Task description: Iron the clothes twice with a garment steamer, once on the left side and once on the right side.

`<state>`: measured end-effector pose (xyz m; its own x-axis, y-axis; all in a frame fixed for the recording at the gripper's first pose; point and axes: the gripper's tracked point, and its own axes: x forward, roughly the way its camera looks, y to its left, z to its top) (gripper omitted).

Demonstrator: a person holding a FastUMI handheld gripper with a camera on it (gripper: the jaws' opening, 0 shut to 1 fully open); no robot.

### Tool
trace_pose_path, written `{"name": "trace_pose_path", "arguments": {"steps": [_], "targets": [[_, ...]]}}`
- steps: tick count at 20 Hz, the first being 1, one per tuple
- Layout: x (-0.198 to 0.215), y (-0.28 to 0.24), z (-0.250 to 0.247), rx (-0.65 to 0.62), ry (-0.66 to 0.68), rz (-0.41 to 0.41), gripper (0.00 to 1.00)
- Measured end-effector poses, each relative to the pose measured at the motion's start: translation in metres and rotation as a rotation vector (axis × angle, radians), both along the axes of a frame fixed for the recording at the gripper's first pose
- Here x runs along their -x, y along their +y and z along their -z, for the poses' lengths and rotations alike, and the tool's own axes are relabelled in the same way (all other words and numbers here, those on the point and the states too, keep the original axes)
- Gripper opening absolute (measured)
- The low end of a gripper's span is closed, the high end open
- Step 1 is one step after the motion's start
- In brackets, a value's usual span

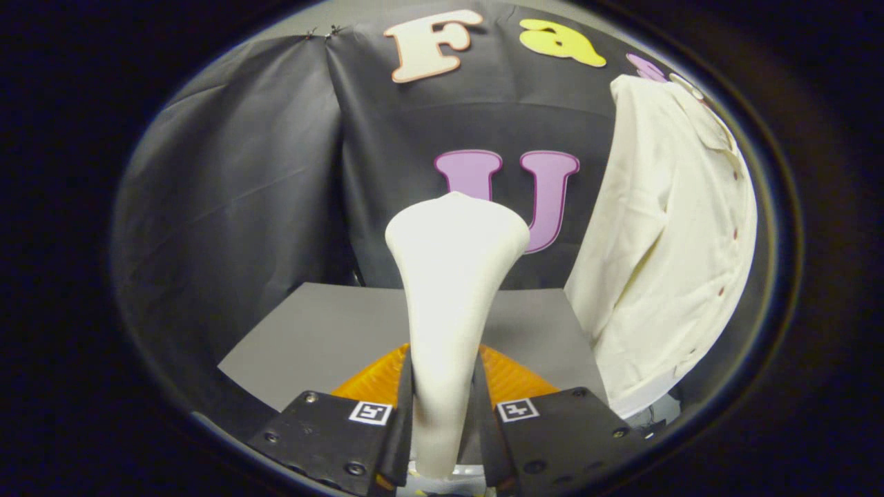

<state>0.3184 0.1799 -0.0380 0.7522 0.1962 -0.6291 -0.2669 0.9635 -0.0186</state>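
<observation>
My gripper [444, 407] is shut on the white garment steamer [452, 276], both fingers pressing on its narrow handle. The steamer stands upright between the fingers, and its wide head flares out above them, facing the booth's back wall. A cream button-up shirt [663, 248] hangs to the right of the steamer, beyond the right finger, with its collar at the top and dark buttons down its front. The steamer's head is apart from the shirt, to its left.
A grey tabletop [331, 331] lies below the steamer and runs to the black cloth wall. An orange ribbed object [507, 376] sits on it just behind the fingers. The shirt's hem hangs down to the table's right side.
</observation>
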Motion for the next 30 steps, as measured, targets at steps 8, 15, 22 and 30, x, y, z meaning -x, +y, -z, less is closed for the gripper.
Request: {"name": "trace_pose_path", "arguments": {"steps": [8,15,22,30], "targets": [[-0.005,-0.093,-0.117,-0.022,-0.225,0.173,0.41],[-0.031,-0.185,-0.169,0.034,-0.322,0.256,0.41],[-0.052,-0.238,-0.152,0.061,-0.296,0.305,0.40],[-0.063,-0.253,-0.092,0.036,-0.195,0.327,0.41]]}}
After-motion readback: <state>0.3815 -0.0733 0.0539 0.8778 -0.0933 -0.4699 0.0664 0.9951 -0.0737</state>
